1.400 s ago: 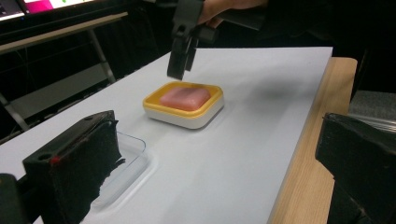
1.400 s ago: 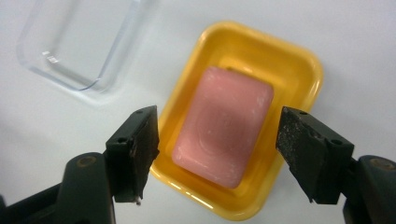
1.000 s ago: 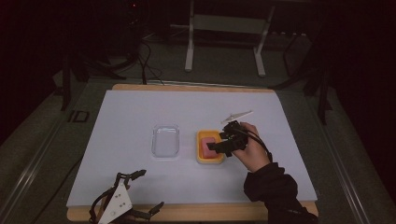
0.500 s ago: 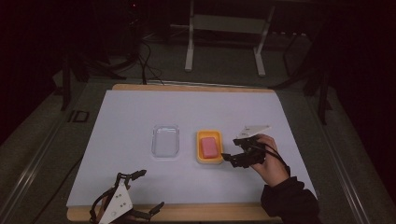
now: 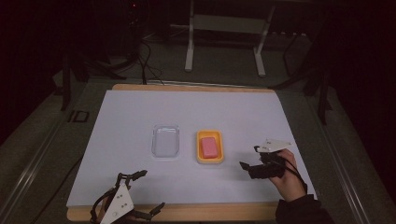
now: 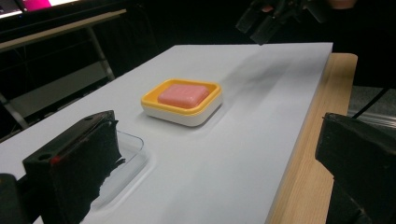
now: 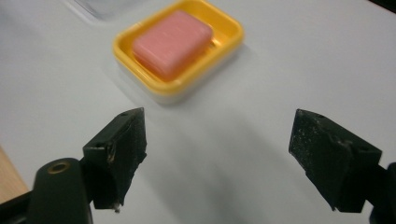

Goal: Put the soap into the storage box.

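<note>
The soap (image 5: pixel 209 146), a pink bar, lies flat in the yellow dish (image 5: pixel 199 154) near the middle of the white mat (image 5: pixel 130 112). In the right gripper view it sits square in the dish (image 7: pixel 224 44), with nothing touching it (image 7: pixel 172 43). Just left of the dish, a little apart, stands a clear lid (image 5: pixel 166 141), also flat on the mat.

The right gripper (image 5: pixel 252 169) is now well to the right of the dish and nearer the person's edge. A second ago it hung right over the dish; half a second ago it was already beside it. Its jaws have just been opening and now stand spread wide with only bare mat between them, as the right gripper view shows (image 7: pixel 217 158). So the bar has been let go into the dish and the hand is pulling clear.

The left gripper (image 5: pixel 140 196) rests at the front edge of the table (image 5: pixel 205 87), where it was a second ago. Its jaws are spread too, with nothing between them in its own view (image 6: pixel 215 168).

My reading is that the placing step is done: soap seated, claw free. If the lid belongs on the dish, that is probably what remains, and either gripper has a clear run at it.
</note>
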Demonstrator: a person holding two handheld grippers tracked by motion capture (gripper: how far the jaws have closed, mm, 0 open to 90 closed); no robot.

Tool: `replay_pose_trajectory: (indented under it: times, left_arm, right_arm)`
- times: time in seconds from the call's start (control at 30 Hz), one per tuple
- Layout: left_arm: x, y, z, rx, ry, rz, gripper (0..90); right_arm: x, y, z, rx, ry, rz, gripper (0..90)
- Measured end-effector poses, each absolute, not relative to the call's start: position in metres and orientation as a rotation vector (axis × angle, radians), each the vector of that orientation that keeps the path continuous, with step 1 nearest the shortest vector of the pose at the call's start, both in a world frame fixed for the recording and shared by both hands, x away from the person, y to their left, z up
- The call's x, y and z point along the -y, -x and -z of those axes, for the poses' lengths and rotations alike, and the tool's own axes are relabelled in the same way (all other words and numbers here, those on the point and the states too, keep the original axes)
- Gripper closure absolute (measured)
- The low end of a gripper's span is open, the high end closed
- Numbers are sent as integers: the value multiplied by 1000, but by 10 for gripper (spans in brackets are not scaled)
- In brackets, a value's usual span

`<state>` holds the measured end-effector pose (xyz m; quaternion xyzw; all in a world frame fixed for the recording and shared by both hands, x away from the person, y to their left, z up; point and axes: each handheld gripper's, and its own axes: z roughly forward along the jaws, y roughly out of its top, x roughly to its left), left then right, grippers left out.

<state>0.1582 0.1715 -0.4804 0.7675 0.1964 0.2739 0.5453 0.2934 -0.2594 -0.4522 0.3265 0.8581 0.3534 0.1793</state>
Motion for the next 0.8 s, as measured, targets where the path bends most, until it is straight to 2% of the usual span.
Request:
replay_pose_trajectory:
  times: [0.8]
  left_arm:
    - [-171, -157, 480, -458, -1824, -651, 5]
  right_arm:
    - [296, -254, 485, -2393, -1106, -1006, 158]
